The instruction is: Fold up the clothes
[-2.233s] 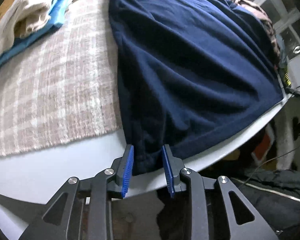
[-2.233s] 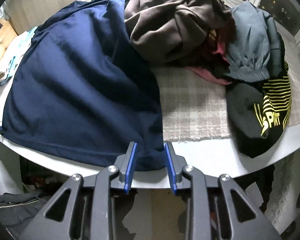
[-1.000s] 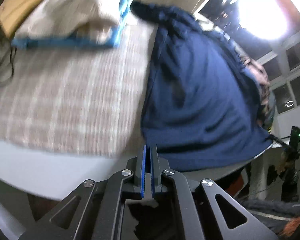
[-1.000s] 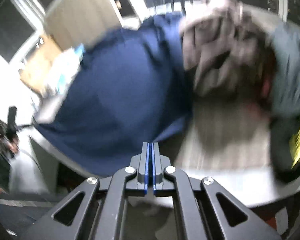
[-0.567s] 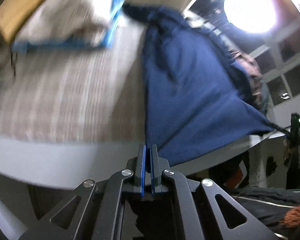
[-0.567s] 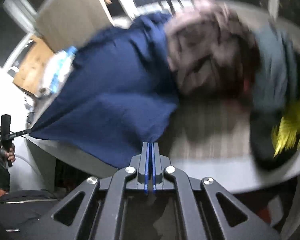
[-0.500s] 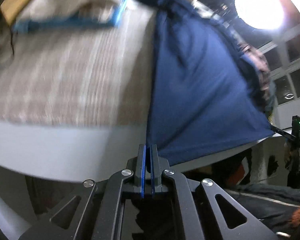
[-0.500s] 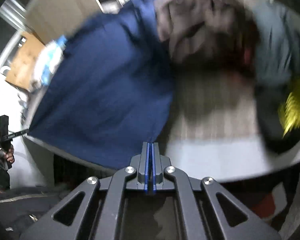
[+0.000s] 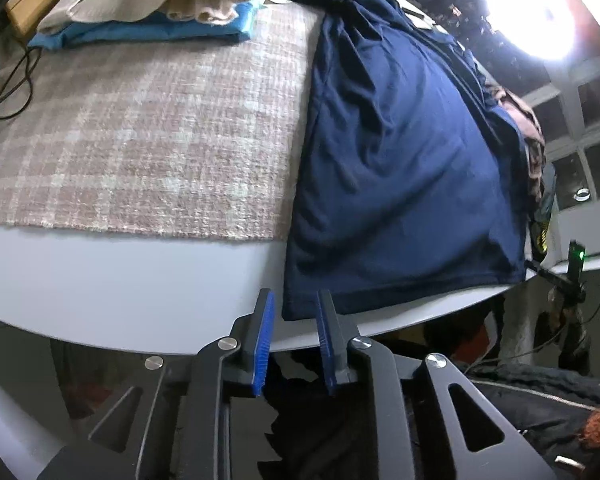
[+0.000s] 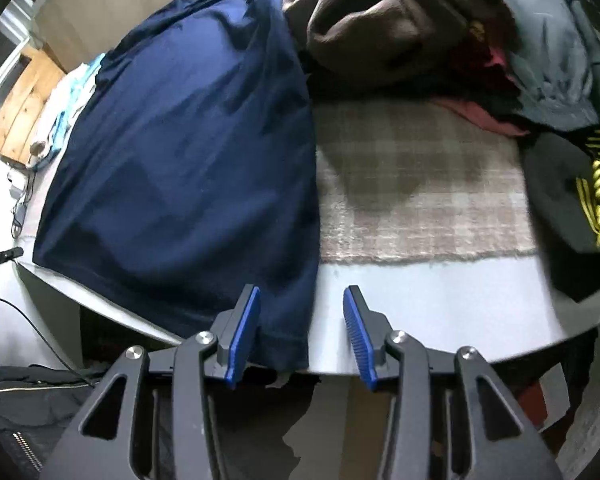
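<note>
A navy blue garment (image 9: 400, 168) lies spread flat on the round white table (image 9: 120, 288), its hem at the near edge. My left gripper (image 9: 291, 310) is open, its blue pads on either side of the garment's near left corner without pinching it. In the right wrist view the same garment (image 10: 196, 152) fills the left half. My right gripper (image 10: 300, 308) is open wide, and the garment's near right corner hangs over the table edge (image 10: 440, 312) between its fingers.
A plaid beige mat (image 9: 148, 140) covers the table. Folded cream and blue clothes (image 9: 160, 4) are stacked at the far left. A pile of unfolded clothes, brown (image 10: 388, 16), grey (image 10: 552, 52) and black with yellow print (image 10: 580, 200), sits at the right.
Both grippers were shut on the garment's near corners and held it taut. Now both have opened and let go, and the garment lies flat on the table.
</note>
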A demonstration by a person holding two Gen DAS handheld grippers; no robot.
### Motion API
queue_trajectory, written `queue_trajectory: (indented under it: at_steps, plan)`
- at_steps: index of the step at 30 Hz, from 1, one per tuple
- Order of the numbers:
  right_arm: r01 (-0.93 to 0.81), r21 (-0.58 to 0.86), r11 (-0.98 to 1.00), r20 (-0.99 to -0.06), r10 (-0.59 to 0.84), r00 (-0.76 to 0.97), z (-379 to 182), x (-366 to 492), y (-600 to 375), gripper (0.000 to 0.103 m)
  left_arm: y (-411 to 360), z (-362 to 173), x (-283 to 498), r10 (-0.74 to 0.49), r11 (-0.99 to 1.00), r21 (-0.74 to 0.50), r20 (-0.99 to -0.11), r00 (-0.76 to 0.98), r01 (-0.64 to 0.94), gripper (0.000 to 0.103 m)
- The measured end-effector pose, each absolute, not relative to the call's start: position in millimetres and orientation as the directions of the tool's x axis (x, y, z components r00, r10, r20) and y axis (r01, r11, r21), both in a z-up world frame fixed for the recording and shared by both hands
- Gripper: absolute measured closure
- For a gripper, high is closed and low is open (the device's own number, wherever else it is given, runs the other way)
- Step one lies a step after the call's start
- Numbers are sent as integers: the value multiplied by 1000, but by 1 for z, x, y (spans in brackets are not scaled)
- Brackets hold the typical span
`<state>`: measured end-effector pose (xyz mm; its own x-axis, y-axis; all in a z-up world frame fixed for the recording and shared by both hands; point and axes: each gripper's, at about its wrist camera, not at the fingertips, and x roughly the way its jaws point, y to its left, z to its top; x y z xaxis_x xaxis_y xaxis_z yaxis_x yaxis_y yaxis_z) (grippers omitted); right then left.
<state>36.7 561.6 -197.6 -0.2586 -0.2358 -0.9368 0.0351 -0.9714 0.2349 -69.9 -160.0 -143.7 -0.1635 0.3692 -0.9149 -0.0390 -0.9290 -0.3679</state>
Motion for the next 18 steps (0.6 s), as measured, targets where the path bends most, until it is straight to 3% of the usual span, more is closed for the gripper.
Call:
queue_trajectory:
  at_steps: [9,10,11,12,13,18]
  plan:
    - [212,96,-973,-942,-158,-295,-194,32,526,53,-127,-170,-86,285,-954,-271,-952,-110,-125,77]
    - [242,55,-969,-943,-130,-307,-194,35,520,58,-124,-170,-87,285,-953,-270,-952,-110,-135,80]
    - [243,75,-967,-942,-148,-302,-190,33,521,63,-121,-170,-88,285,-952,-268,-952,-111,-144,96]
    - [243,94,-965,-940,-167,-297,-187,30,521,93,-119,-172,-90,287,-951,-270,-953,-102,-151,100]
    - [244,114,-963,-939,-185,-291,-183,28,522,99,-117,-171,-91,295,-948,-278,-950,-102,-156,101]
    - [244,211,-947,-924,-275,-266,-165,17,526,100,-132,-146,-100,432,-902,-427,-887,-165,-66,101]
